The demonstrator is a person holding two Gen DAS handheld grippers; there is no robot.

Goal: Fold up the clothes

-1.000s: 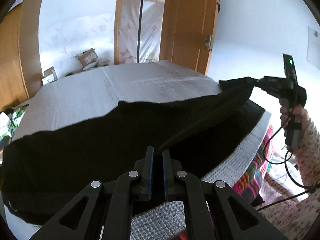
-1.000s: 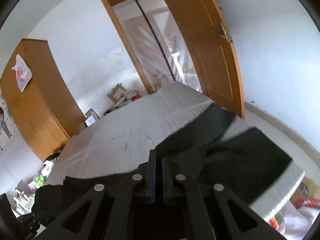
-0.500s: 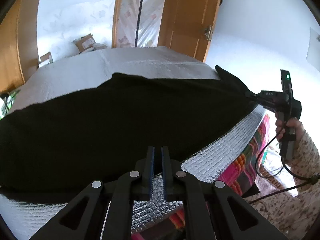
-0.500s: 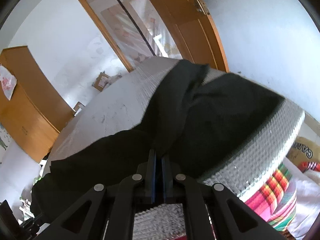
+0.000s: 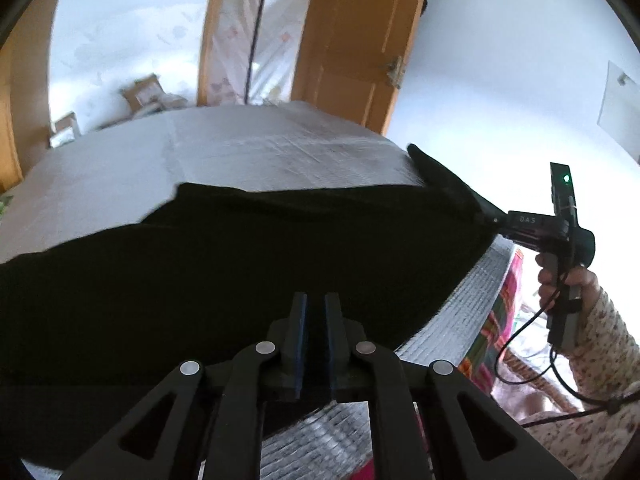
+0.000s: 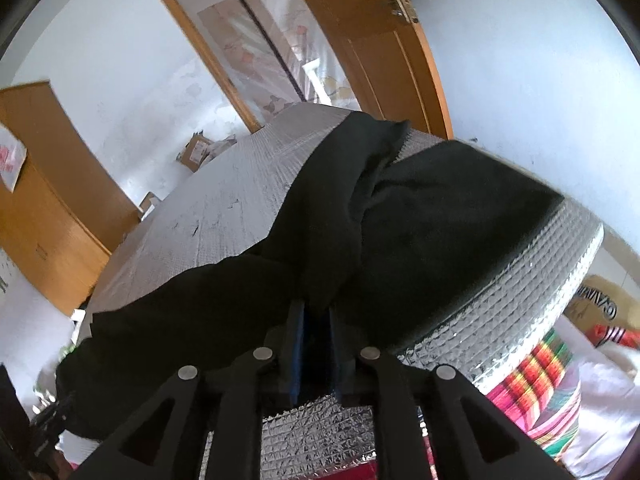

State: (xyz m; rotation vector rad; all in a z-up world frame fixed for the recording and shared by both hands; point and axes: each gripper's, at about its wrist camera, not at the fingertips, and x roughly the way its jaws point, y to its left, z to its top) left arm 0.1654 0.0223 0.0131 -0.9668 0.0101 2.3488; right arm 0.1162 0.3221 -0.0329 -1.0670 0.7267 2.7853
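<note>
Silver quilted table [image 5: 256, 160]; black garment [image 5: 240, 264] across near edge; wooden door [image 5: 356, 36] behind.

1 black garment [image 5: 256, 264], 2 grippers: left [image 5: 316, 300], right [image 6: 316, 308]; 1 foil-covered table [image 5: 256, 152]; 1 door [image 5: 356, 40].

Bright daylight, slight blur (fisheye-warped edges).

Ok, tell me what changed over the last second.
The black garment was drawn toward the near edge of the silver-covered bed and stretched taut, its diagonal fold gone. Both the left hand-held gripper and right hand-held gripper stayed clamped on it.
</note>
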